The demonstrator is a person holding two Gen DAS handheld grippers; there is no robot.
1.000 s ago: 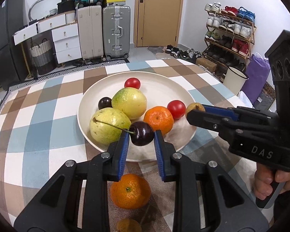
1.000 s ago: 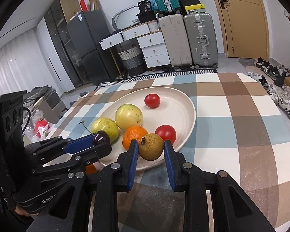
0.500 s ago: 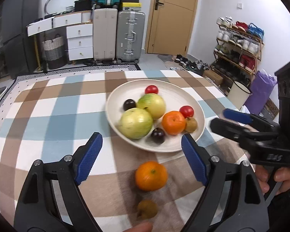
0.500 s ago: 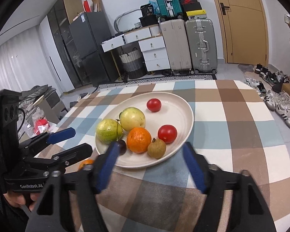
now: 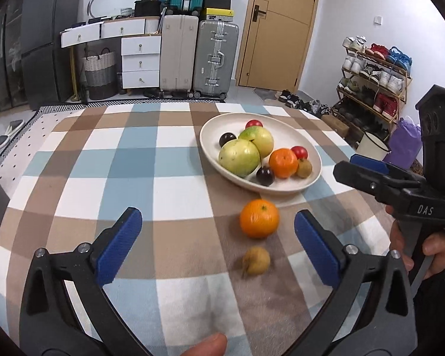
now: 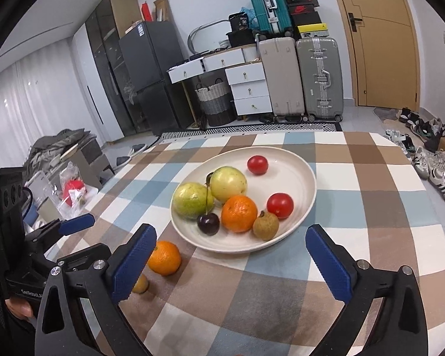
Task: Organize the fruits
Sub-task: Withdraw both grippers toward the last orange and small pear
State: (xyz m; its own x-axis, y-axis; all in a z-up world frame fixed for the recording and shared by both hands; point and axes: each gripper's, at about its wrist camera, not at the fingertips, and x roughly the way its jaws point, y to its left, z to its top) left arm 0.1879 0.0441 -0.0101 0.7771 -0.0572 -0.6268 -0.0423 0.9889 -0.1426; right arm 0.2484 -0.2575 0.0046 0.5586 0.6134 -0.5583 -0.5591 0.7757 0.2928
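Observation:
A cream plate [image 5: 213, 132] [image 6: 308, 178] on the checked tablecloth holds two green guavas, an orange [image 5: 283, 162], two red tomatoes, a dark plum, a stemmed cherry [image 5: 265, 175] [image 6: 208, 223] and a brown longan [image 5: 304, 168] [image 6: 265, 225]. In front of the plate, on the cloth, lie a loose orange [image 5: 259, 219] [image 6: 164, 258] and a loose longan [image 5: 256, 260] [image 6: 140, 284]. My left gripper [image 5: 216, 219] hovers above these two with its jaws opening wide and nothing gripped. My right gripper [image 6: 230, 234] is back from the plate's near rim, jaws opening, empty.
The table's near edge is hidden under the grippers. A hand [image 5: 430, 249] holds the right gripper at the right of the left wrist view. Suitcases [image 5: 213, 56], drawers and a door stand behind; a shoe rack [image 5: 373, 89] and a white bucket [image 5: 370, 148] sit to the right.
Both grippers have opened: the left let go of the cherry and the right of the longan, which now lie in the plate. Both have drawn back from the plate.

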